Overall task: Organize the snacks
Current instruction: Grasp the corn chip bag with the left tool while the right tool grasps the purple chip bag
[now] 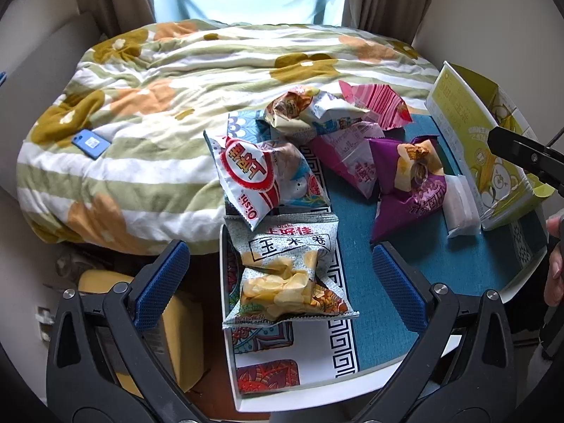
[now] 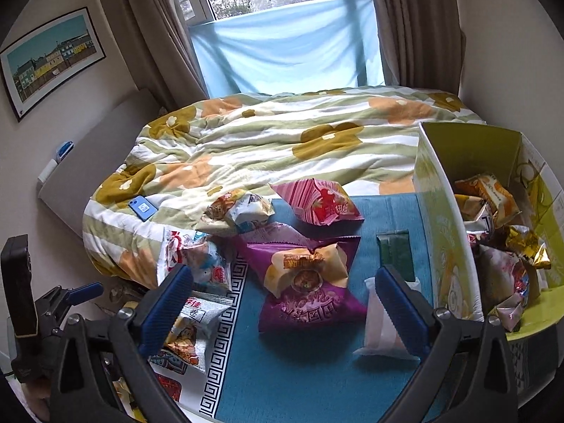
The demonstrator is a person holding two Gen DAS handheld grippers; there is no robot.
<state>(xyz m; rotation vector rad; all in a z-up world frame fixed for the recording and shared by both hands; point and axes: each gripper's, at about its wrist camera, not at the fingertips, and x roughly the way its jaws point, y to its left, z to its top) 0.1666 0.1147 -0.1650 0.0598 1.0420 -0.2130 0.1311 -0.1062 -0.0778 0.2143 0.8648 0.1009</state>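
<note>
Snack bags lie on a small table with a teal mat (image 1: 440, 257) (image 2: 303, 359). My left gripper (image 1: 282, 282) is open, its jaws wide apart above a grey chip bag (image 1: 285, 271) at the table's left edge. A red and white bag (image 1: 253, 172) lies behind it. My right gripper (image 2: 282, 303) is open over a purple bag (image 2: 303, 282), which also shows in the left wrist view (image 1: 409, 183). A white packet (image 2: 380, 328) lies by its right finger. A yellow-green box (image 2: 444, 246) at the right holds several snack bags (image 2: 493, 232).
A pink striped bag (image 2: 317, 204), a crumpled white bag (image 2: 236, 215) and a dark green packet (image 2: 394, 253) lie farther back on the mat. Behind the table is a bed with a flowered quilt (image 2: 282, 141) and a blue phone (image 2: 142, 208). A yellow stool (image 1: 176, 317) stands at the left below.
</note>
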